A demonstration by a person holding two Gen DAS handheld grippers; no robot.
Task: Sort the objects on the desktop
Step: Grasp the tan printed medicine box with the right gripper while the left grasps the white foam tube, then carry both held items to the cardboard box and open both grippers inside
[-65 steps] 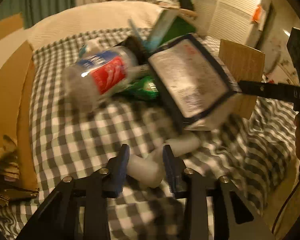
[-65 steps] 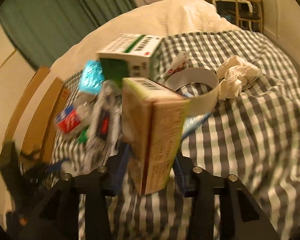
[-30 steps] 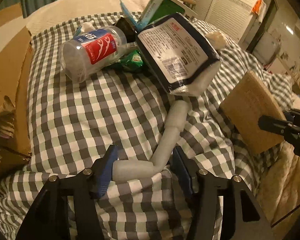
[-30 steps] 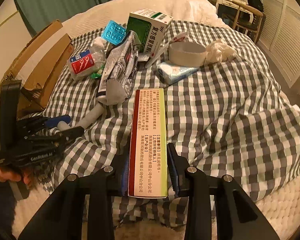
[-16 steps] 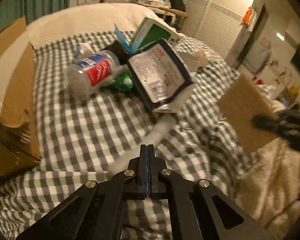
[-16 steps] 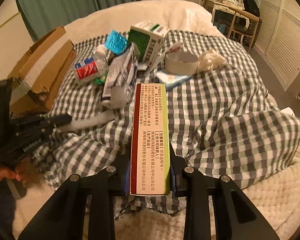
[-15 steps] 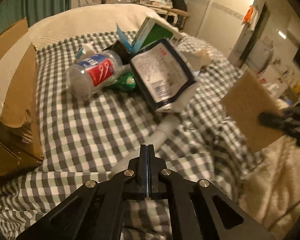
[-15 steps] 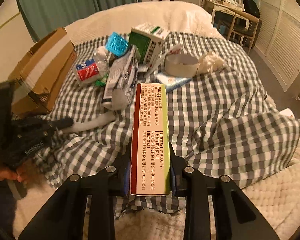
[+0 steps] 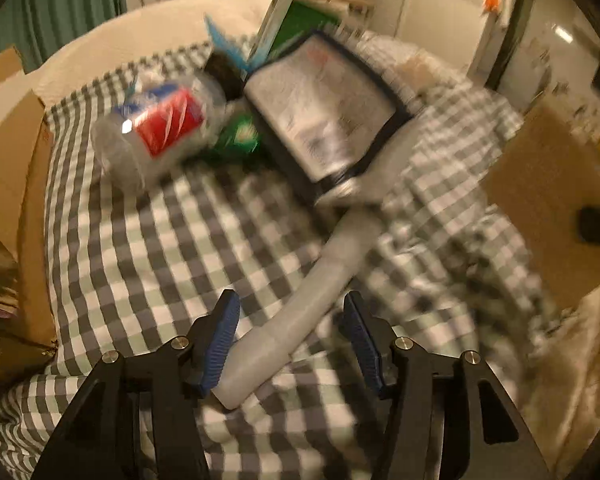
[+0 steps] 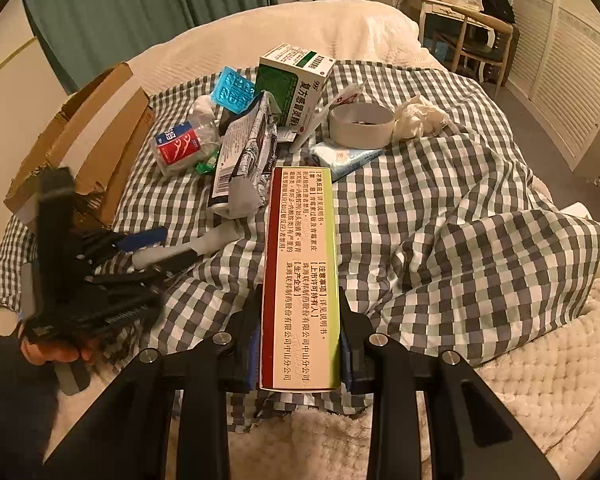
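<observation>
A cardboard box sits at the left edge of the checked cloth. The left gripper, jaws spread, straddles a pale tube near the cloth's front left edge. The right gripper pinches a long medicine box above the cloth's front edge.

Checked cloth over bed, clear bottle, tape roll
</observation>
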